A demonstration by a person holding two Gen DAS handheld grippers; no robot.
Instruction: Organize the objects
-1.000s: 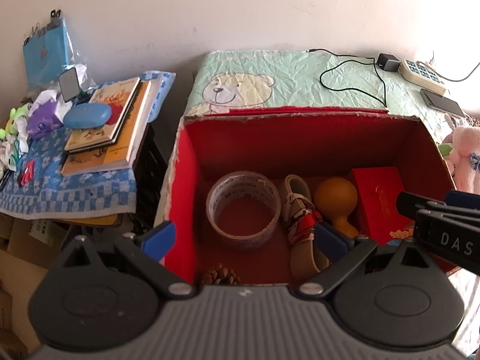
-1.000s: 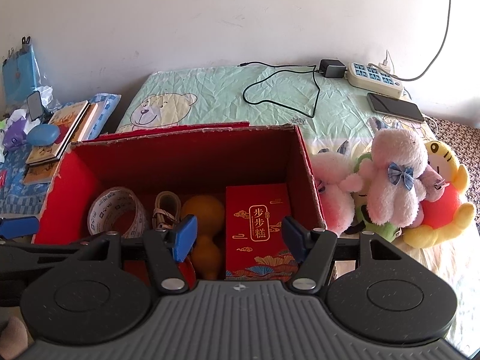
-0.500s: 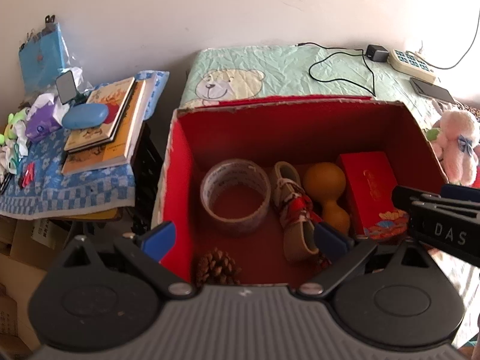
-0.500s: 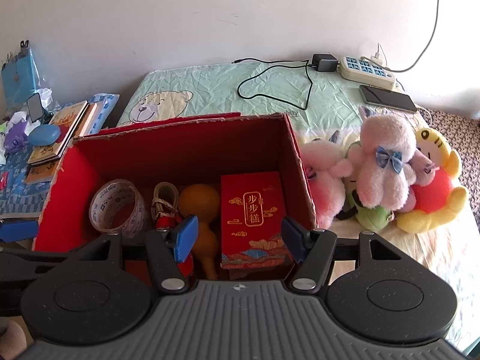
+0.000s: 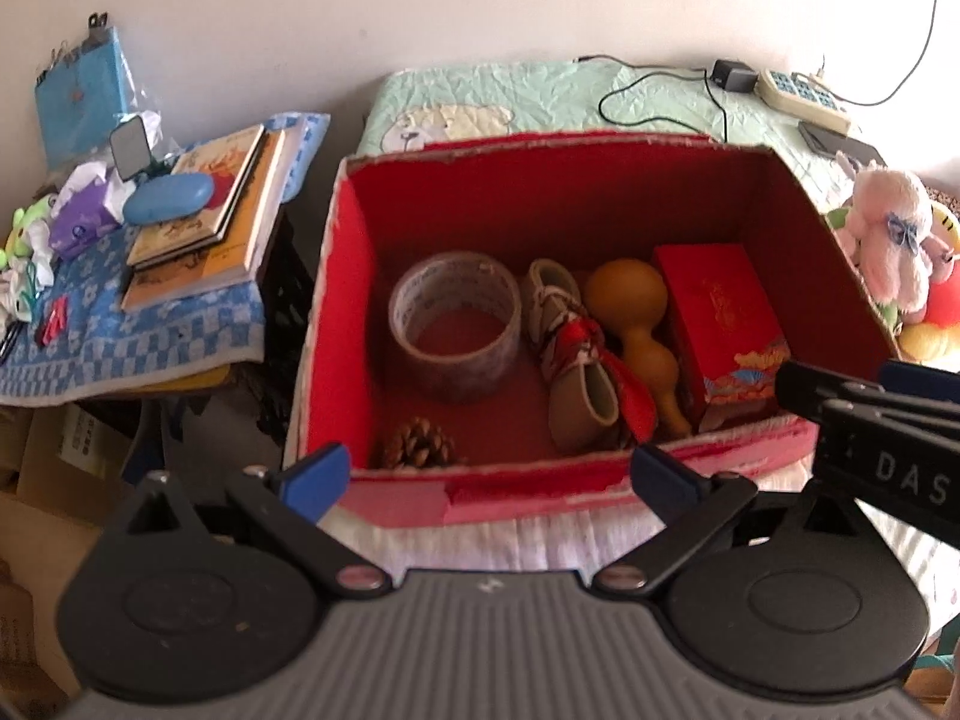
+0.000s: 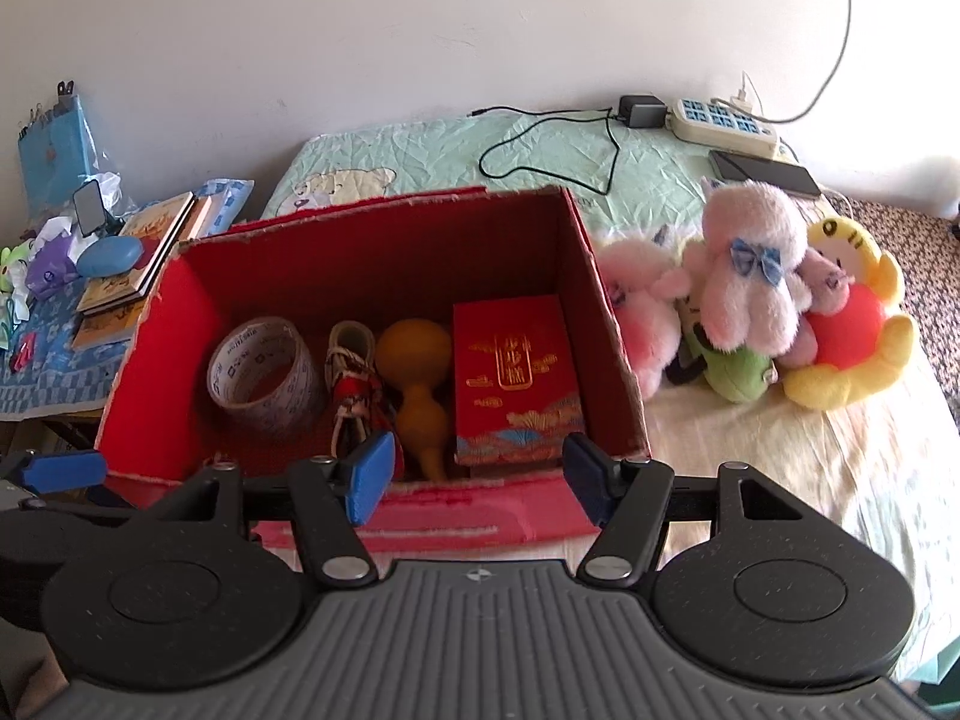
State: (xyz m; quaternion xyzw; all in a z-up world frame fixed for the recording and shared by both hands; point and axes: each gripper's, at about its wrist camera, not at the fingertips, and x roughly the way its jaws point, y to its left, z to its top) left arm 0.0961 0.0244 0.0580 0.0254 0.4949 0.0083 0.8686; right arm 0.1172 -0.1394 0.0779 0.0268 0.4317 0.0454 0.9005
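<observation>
Both tongs (image 5: 489, 474) (image 6: 477, 477) have backed off, spread, before the red box's (image 5: 540, 498) near rim.

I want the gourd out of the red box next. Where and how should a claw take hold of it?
Grip the gourd at its narrow waist, from straight above. It lies flat between the little shoe and the red gift box, so the sides are crowded, and the round bulbs would likely slip.

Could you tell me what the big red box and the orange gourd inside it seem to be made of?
The red box looks like cardboard with a matte red lining: its torn rim shows pale fibre. The gourd has a smooth, faintly glossy tan skin, perhaps dried natural gourd or plastic; I cannot tell which.
</observation>
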